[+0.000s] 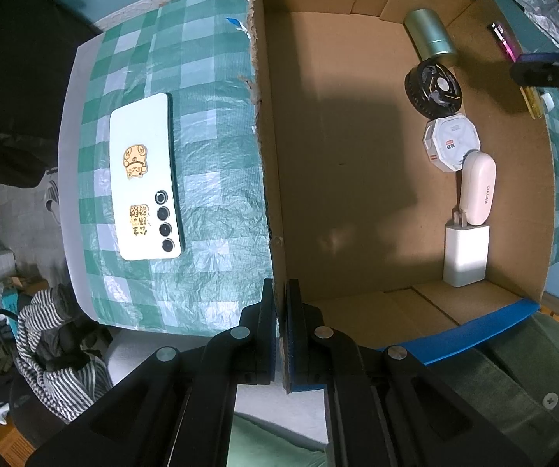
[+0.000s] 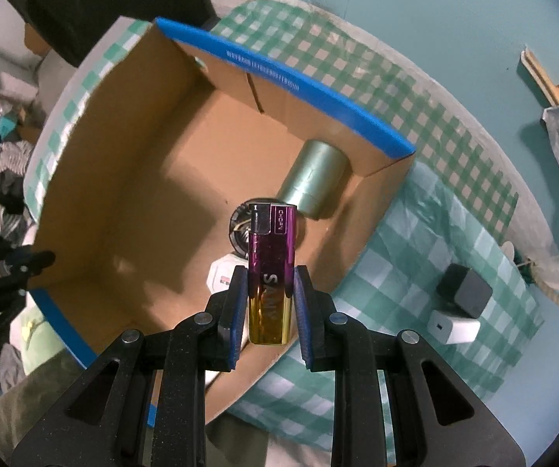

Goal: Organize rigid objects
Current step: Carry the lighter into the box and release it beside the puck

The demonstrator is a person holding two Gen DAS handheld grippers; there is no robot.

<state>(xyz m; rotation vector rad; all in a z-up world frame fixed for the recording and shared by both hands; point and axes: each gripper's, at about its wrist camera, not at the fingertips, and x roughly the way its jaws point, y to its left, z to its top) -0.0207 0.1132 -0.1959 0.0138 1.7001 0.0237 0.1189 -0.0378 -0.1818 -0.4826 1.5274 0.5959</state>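
Corrugated cardboard box (image 2: 96, 179), blue-edged, on crinkled green checked cloth (image 2: 415, 241). Left gripper (image 1: 280, 334) pinched on box wall. Right gripper (image 2: 269, 303) clamped glossy purple-to-gold lighter (image 2: 271, 268) — slim, long axis along fingers, cap forward, over box.

Left gripper (image 1: 280, 311) pinched onto the box wall (image 1: 268, 179), right gripper (image 2: 270, 303) clamping lighter (image 2: 271, 268).

In the right wrist view, the lighter (image 2: 271, 272) hides most of the black fan (image 2: 239, 229) and white octagonal case (image 2: 221, 274) behind it.
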